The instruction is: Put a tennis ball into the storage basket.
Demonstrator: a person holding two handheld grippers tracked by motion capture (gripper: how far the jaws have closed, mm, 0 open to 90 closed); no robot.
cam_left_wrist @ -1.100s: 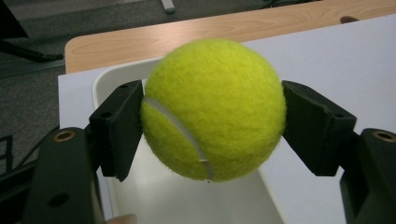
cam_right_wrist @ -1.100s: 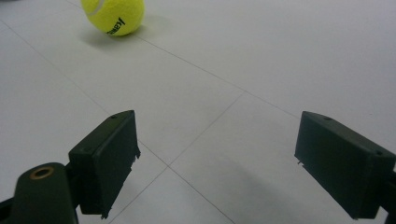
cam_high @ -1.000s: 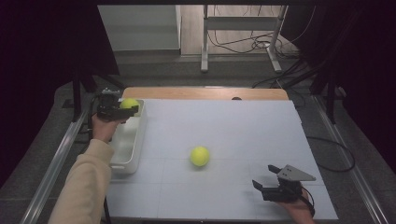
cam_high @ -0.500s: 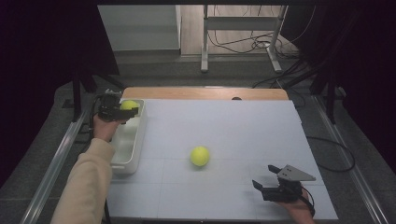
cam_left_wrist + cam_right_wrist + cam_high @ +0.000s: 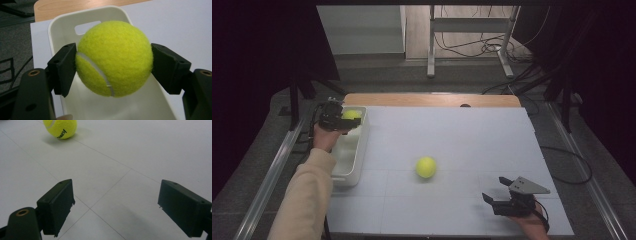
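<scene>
The left gripper (image 5: 343,119) sits at about ten o'clock on the table (image 5: 452,145), above the far end of a white tub (image 5: 357,150) that lies along the table's left edge. Its jaws are clenched on a tennis ball (image 5: 113,58): in the left gripper view (image 5: 113,67) one black pad presses the ball at nine o'clock and the other at three o'clock, and the ball hangs clear of the tub's floor, with the tub's handle slot just behind it at eleven o'clock. From above, the held ball (image 5: 351,114) shows as a yellow patch at the far end of the tub.

A second tennis ball (image 5: 426,167) lies loose near the middle of the table, well apart from both grippers. The right gripper (image 5: 494,199) rests low at about five o'clock on the table, released, its jaws wide apart with nothing between them. In the right gripper view (image 5: 120,210) the loose ball (image 5: 60,128) lies far off at eleven o'clock, on the bare white surface.
</scene>
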